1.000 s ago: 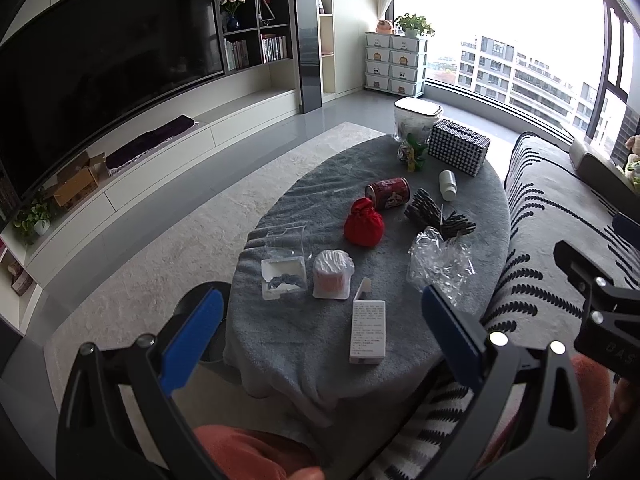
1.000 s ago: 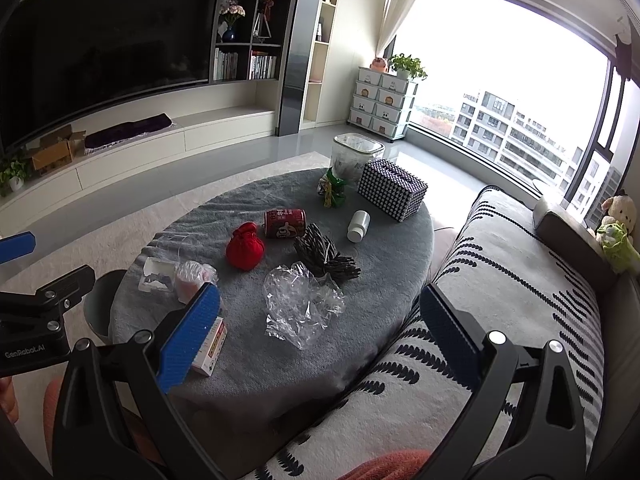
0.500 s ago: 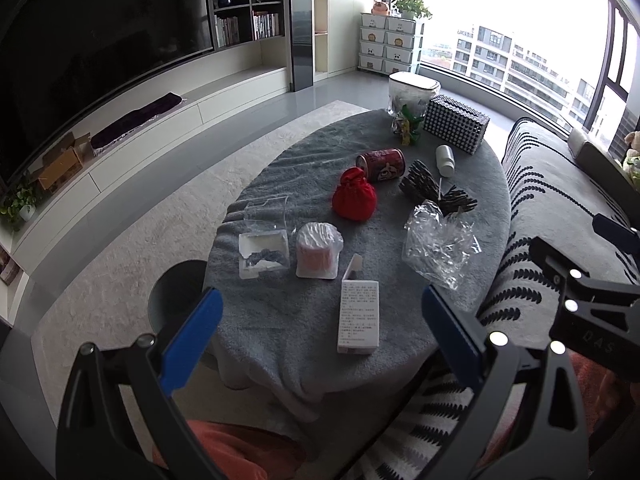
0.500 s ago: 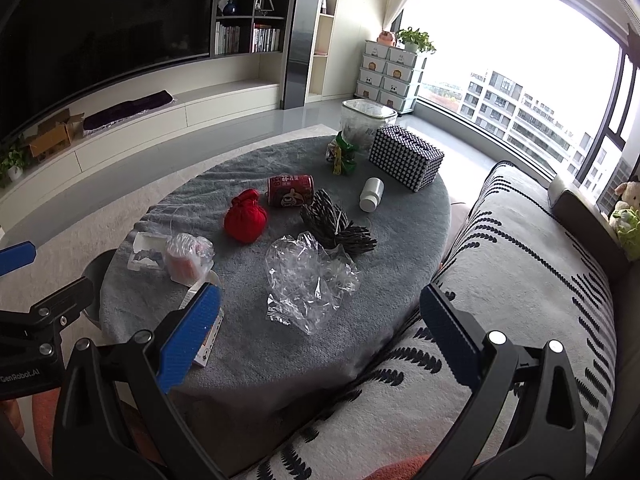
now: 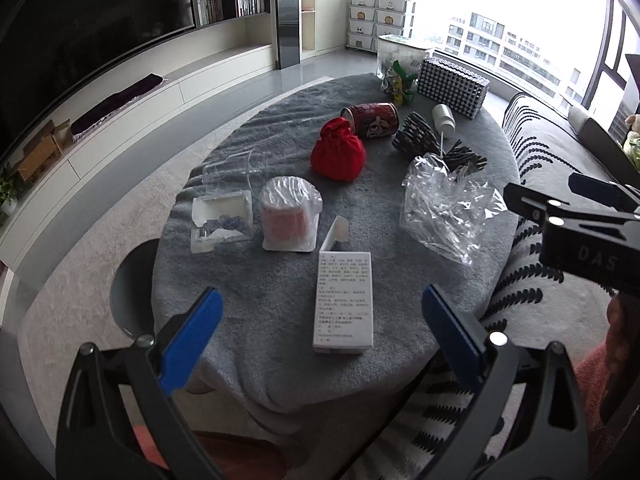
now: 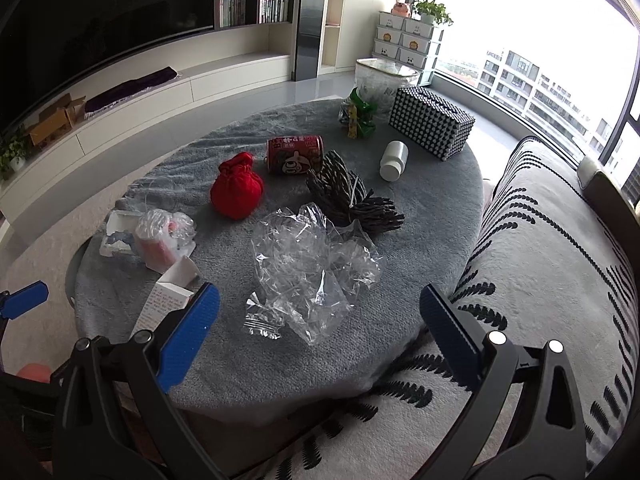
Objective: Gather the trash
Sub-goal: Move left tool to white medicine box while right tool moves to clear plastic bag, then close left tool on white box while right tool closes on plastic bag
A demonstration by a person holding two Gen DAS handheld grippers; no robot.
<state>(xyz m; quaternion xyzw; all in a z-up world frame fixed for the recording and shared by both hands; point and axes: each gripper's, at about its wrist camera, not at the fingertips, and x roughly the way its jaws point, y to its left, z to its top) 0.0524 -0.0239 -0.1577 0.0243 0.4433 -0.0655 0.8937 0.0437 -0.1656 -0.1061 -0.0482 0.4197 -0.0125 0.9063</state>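
Nearest, on the grey-covered round table (image 5: 280, 360): a white carton (image 5: 344, 300) lying flat with its end flap open, close to the near edge and between the blue pads of the left gripper (image 5: 322, 326), jaws spread wide and holding nothing. Just right of it, with bare cloth between, a crumpled clear plastic wrapper (image 6: 312, 268), lying ahead of the right gripper (image 6: 320, 324), also wide apart and empty, hovering above the near rim. Left of the carton, a wrapped pink cup (image 5: 290, 216) and beside it a clear plastic tray (image 5: 222, 220), both near the left edge. Farther in: a red cloth pouch (image 6: 237, 190), a red can (image 6: 295, 154) on its side just behind it, a dark patterned bundle (image 6: 352, 200) touching the wrapper's far side, and a white bottle (image 6: 394, 160) lying down. At the far edge, a black-and-white dotted box (image 6: 432, 122), a green wrapper (image 6: 358, 114) and a translucent bin (image 6: 384, 76) behind. Open cloth in the near middle and along the right rim; items crowd the centre and left. Right of the table, tight against it, a striped sofa (image 6: 552, 264). Left, beyond the rim, a pale rug (image 5: 80, 272) and a dark round bin (image 5: 132, 280) partly under the edge.
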